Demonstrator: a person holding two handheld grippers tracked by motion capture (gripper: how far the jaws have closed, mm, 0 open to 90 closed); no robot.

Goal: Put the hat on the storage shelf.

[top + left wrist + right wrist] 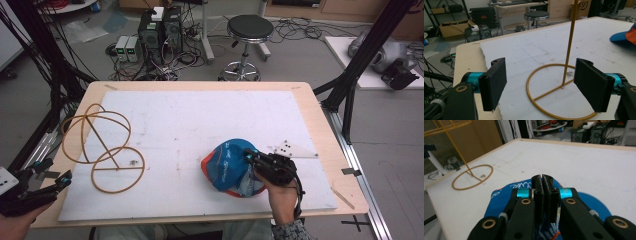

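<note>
Cap (227,165) lies brim toward the table's far side; right claw (248,156) pinches its fabric.

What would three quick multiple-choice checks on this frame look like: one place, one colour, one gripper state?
1. Where does the wire stand sit on the table?
A. left part of the white board
B. right edge
C. on the floor

2. What is the main colour of the cap?
A. green
B. blue with orange trim
C. black

3. How do the left gripper's jaws stand?
A. shut on the cap
B. shut on the stand
C. open, nothing between the pads

Key: 1 A, the high view shows it at the left of the white board. 2 B, blue crown, orange edge. 3 C, the left gripper view shows the pads wide apart.
</note>
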